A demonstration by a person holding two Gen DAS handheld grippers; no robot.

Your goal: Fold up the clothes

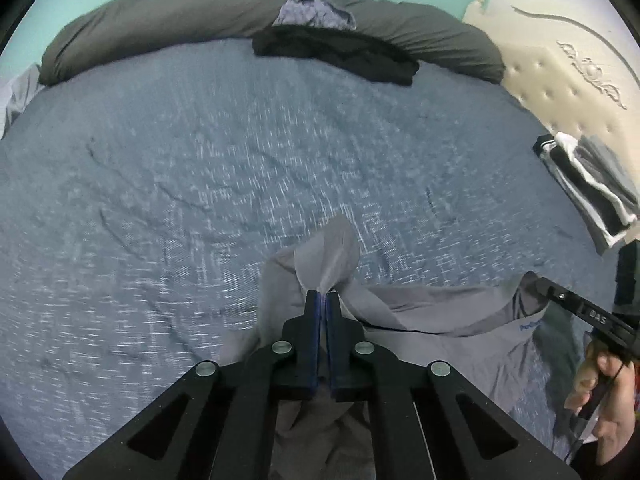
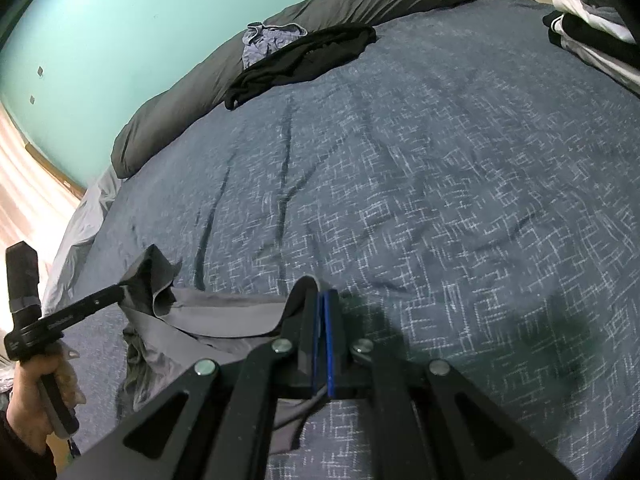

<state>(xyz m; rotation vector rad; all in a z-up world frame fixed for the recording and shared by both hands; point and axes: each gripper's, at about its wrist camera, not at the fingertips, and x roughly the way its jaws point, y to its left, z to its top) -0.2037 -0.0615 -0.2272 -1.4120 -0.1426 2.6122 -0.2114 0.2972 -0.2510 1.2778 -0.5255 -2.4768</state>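
Observation:
A grey garment (image 1: 448,312) hangs between both grippers above the blue patterned bedspread (image 1: 200,180). My left gripper (image 1: 323,294) is shut on one corner of it, the cloth sticking up past the fingertips. My right gripper (image 2: 322,294) is shut on the other corner, and the garment (image 2: 216,316) stretches left from it. In the left wrist view the right gripper (image 1: 536,282) shows at the right, pinching the cloth. In the right wrist view the left gripper (image 2: 120,290) shows at the left, pinching the cloth.
A black garment (image 1: 340,54) and a blue-grey garment (image 1: 312,8) lie at the far side by a long dark grey pillow (image 1: 160,28). A stack of black, white and grey folded clothes (image 1: 588,184) sits at the right by the cream headboard (image 1: 560,72).

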